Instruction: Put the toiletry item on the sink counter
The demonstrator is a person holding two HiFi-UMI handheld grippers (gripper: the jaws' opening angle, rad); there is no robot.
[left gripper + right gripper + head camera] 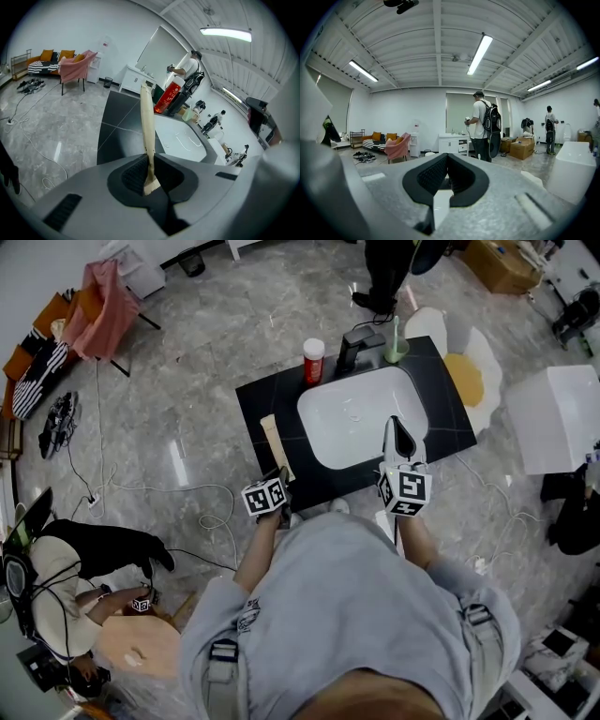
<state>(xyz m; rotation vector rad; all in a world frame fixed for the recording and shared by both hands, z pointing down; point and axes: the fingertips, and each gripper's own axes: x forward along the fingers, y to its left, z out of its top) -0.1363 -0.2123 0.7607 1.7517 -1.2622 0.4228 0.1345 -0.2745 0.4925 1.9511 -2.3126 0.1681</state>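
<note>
A long, flat beige toiletry packet [275, 446] [147, 117] is clamped by its near end in my left gripper [282, 480] [150, 161], which is shut on it. The packet reaches out over the left part of the black sink counter [267, 395] [117, 136], beside the white basin [352, 418] [183, 138]. I cannot tell whether it touches the counter. My right gripper [401, 439] [447, 159] hovers over the basin's right side, tilted up towards the room, its jaws shut with nothing between them.
At the counter's back stand a red bottle with a white cap [313, 361] [169, 93], a black tap [356, 348] and a green cup [396, 345]. A white box [560, 418] is at the right. Cables [202, 507] trail on the floor at the left. A person with a backpack [483, 126] stands beyond.
</note>
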